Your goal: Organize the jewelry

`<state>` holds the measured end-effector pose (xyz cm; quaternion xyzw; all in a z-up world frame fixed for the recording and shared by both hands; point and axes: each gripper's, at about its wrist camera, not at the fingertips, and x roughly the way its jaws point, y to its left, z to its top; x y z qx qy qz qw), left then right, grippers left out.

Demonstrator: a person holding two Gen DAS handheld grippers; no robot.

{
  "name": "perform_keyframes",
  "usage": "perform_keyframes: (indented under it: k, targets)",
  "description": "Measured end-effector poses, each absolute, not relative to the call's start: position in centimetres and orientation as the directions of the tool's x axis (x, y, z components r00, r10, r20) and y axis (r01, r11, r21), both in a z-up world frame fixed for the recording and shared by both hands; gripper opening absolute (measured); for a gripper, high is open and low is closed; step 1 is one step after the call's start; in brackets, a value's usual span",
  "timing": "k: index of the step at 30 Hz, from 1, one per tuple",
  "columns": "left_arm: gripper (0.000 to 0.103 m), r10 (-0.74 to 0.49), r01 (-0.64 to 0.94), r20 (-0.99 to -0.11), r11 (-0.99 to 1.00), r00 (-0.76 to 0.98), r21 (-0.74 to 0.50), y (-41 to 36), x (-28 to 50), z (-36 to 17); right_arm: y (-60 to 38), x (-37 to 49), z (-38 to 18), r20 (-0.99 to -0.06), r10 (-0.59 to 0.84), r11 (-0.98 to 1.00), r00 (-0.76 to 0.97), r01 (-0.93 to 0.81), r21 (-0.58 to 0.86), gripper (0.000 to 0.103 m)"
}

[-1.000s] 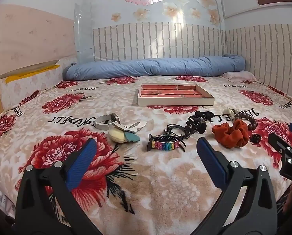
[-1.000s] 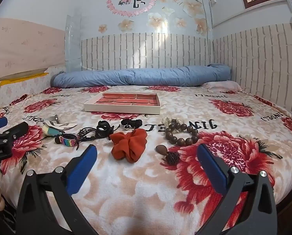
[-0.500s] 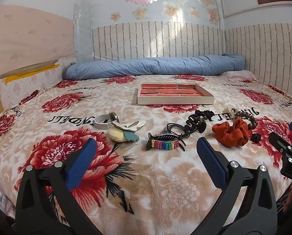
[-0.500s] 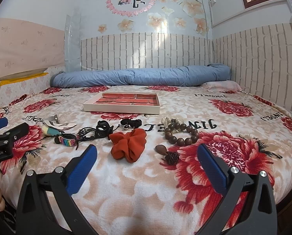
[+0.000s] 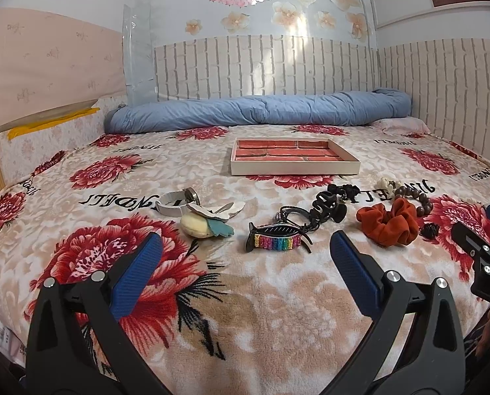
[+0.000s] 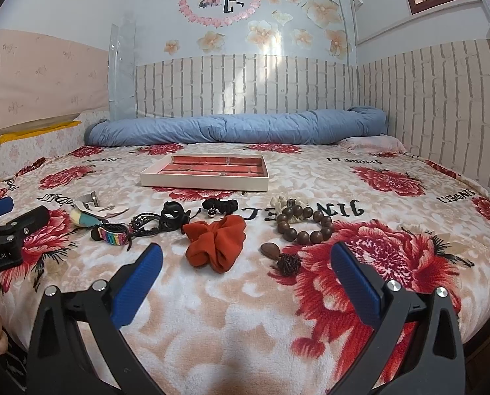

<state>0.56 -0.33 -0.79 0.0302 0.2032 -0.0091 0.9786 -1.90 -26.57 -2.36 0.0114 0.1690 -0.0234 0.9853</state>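
A shallow tray with red compartments sits mid-bed; it also shows in the right wrist view. In front of it lie a rainbow hair clip, a black claw clip, an orange scrunchie, a brown bead bracelet, a watch and a yellow plush charm. My left gripper is open and empty, just short of the rainbow clip. My right gripper is open and empty, near the scrunchie and a brown pendant.
A rolled blue quilt lies along the far wall behind the tray. The floral blanket covers the bed. Brick-pattern walls bound the far and right sides. The bed's near edge is right under both grippers.
Both grippers stay open and nearly still. The left view has drifted back slightly, so the items sit a little higher in frame.
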Motion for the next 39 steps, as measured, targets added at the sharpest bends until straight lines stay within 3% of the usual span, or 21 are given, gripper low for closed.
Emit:
perform_keyframes:
  k: [39]
  targets:
    - [0.098,-0.006,0.032,-0.406,0.998,0.914,0.057,-0.37,0.78,-1.07,-26.33,-1.7,-2.69,-0.339,-0.047,0.999,0.94,0.053,0.009,0.099]
